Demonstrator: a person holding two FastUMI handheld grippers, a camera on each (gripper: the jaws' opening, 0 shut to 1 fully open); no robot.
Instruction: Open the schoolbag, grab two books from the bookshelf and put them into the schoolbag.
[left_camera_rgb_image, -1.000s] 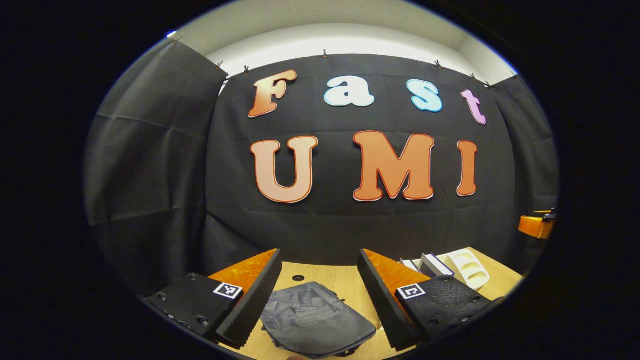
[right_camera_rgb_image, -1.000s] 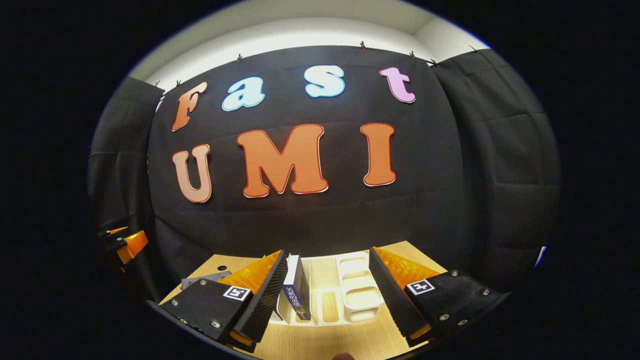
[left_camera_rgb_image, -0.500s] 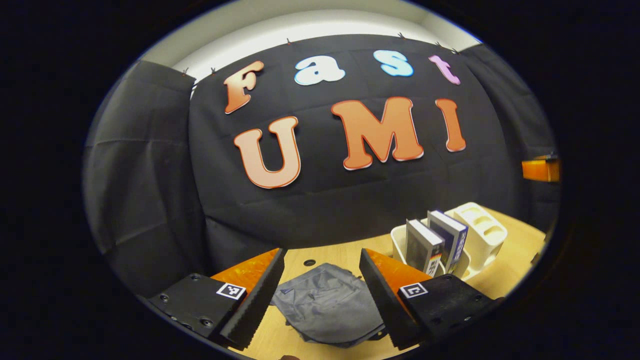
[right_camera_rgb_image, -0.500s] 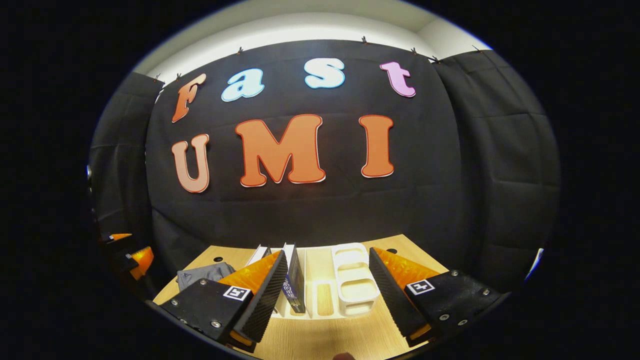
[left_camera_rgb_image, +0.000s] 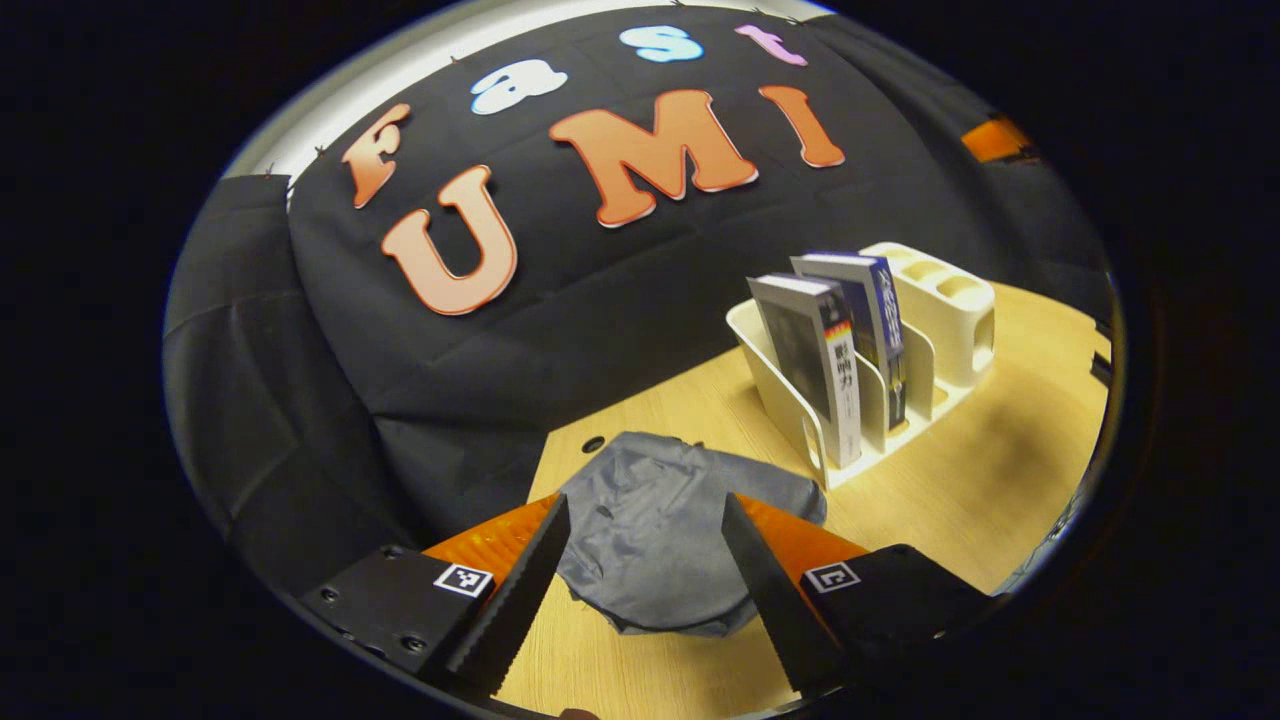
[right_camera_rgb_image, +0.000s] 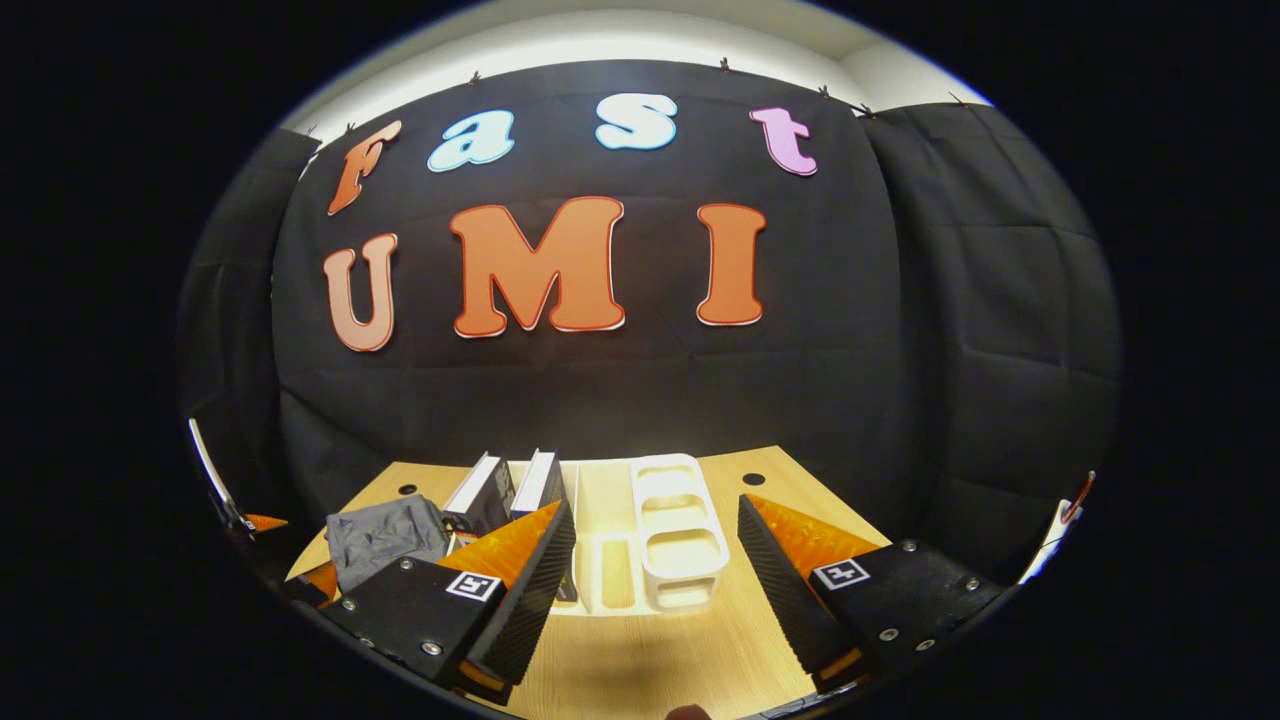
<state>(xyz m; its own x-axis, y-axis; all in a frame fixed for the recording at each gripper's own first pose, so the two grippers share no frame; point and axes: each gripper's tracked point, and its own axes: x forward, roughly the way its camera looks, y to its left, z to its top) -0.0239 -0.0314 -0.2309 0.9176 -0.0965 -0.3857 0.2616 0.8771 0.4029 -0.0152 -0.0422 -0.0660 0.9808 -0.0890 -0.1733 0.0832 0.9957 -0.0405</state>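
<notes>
Since a second ago the left gripper (left_camera_rgb_image: 640, 590) has tipped down and rolled, so the table now fills much more of its view and the bookshelf has risen fully into sight; the right gripper (right_camera_rgb_image: 655, 590) has tilted down a little, bringing the two books and the bag into its view at left.

In the left gripper view, the fingers stand wide apart and hold nothing, with the schoolbag (left_camera_rgb_image: 660, 530) lying flat directly between and just beyond them. It is one soft grey fabric bag, rumpled and rounded, resting on the pale wooden table (left_camera_rgb_image: 960, 490). Beyond it to the right stands one white plastic bookshelf (left_camera_rgb_image: 800, 410) with curved dividers and open pockets at its far end. Two books stand upright in it side by side: a dark-covered book (left_camera_rgb_image: 815, 365) nearer and a blue-covered book (left_camera_rgb_image: 865, 320) behind it.

In the right gripper view, the fingers are also spread apart, empty, above the table edge. The bookshelf sits between and just beyond them, the books behind the left finger and the bag further left.
</notes>
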